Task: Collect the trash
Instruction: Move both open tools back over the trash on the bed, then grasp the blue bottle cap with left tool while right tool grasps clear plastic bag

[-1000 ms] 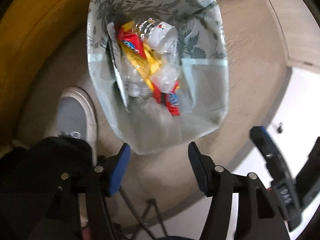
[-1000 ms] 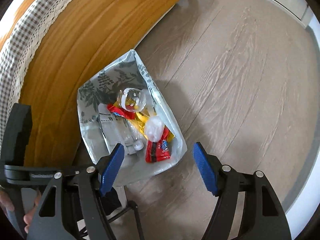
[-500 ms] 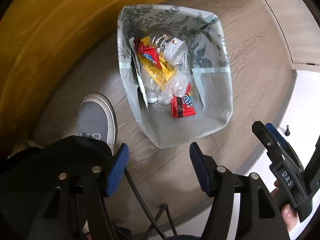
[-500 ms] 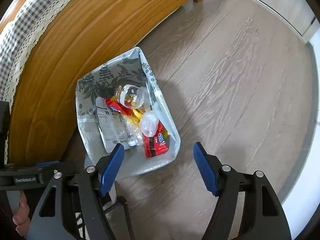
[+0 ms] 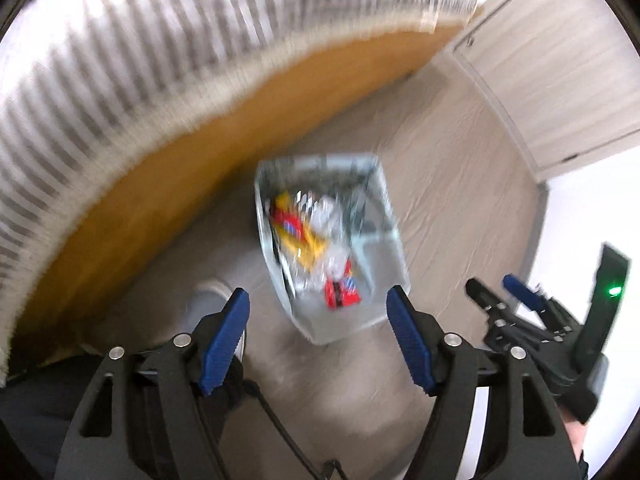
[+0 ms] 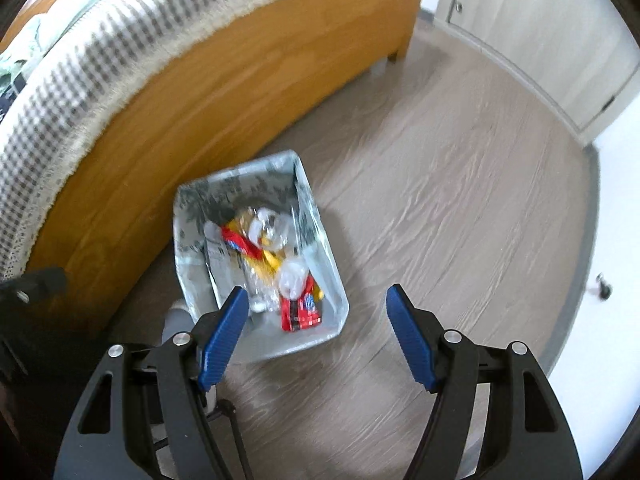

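Observation:
A leaf-patterned trash bag stands open on the wood floor beside the bed; it also shows in the right wrist view. Inside lie a red wrapper, a yellow wrapper and clear plastic bottles. My left gripper is open and empty, high above the bag. My right gripper is open and empty, also well above the bag. The right gripper also shows at the right edge of the left wrist view.
A wooden bed frame with a checked fringed blanket runs behind the bag. A grey shoe stands on the floor left of the bag. Pale cabinet doors line the far right. Bare wood floor lies right of the bag.
Both grippers have risen and pulled back from the bag, which now looks smaller. The bed's blanket has come into view. Both stay open and empty.

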`<state>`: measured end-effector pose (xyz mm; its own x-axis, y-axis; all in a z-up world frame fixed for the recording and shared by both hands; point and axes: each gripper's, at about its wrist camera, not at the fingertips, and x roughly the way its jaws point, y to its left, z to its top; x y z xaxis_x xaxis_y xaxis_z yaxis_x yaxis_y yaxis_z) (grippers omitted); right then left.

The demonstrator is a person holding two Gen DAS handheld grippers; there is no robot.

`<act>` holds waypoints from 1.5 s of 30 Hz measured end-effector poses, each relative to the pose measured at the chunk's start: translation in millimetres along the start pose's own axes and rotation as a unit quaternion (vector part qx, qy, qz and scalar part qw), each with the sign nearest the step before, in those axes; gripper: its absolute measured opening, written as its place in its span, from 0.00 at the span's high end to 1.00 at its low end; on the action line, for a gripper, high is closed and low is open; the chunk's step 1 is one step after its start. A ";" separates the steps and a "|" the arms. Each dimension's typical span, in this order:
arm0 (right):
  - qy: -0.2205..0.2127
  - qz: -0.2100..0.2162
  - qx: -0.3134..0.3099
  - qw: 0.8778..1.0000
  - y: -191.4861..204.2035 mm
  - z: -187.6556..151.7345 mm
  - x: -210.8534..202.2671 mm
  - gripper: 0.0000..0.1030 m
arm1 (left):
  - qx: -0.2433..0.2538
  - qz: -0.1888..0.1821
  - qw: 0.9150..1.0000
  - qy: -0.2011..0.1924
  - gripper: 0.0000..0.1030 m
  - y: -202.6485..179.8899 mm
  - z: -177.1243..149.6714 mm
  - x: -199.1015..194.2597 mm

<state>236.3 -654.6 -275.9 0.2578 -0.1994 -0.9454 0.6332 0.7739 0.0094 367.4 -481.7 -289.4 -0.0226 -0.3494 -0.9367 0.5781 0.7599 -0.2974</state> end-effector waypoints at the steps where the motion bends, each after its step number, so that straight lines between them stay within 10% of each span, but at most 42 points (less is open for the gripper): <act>1: -0.008 -0.001 -0.006 1.000 7.1 5.2 -8.0 0.33 | 0.000 -0.007 1.000 -0.016 0.31 6.0 3.9 -15.0; 18: -0.144 0.081 -0.119 0.979 193.2 62.8 -87.7 0.33 | -0.105 0.057 0.957 -0.263 0.27 225.2 42.3 -209.1; 34: -0.170 0.169 -0.259 0.936 363.6 115.8 -110.4 0.33 | -0.175 0.148 0.939 -0.258 0.27 433.0 128.2 -201.0; 42: -0.189 0.185 -0.301 0.916 438.6 148.9 -109.4 0.33 | -0.220 0.096 0.934 -0.264 0.50 460.8 150.6 -190.9; 45: -0.192 0.201 -0.320 0.906 468.0 160.6 -110.9 0.33 | -0.266 0.063 0.913 -0.302 0.51 465.0 118.3 -215.2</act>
<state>621.2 -366.8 -114.2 0.6866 0.0769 -0.7230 -0.0887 0.9958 0.0217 737.6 -118.0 -204.3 0.5631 -0.3574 -0.7451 0.0634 0.9177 -0.3922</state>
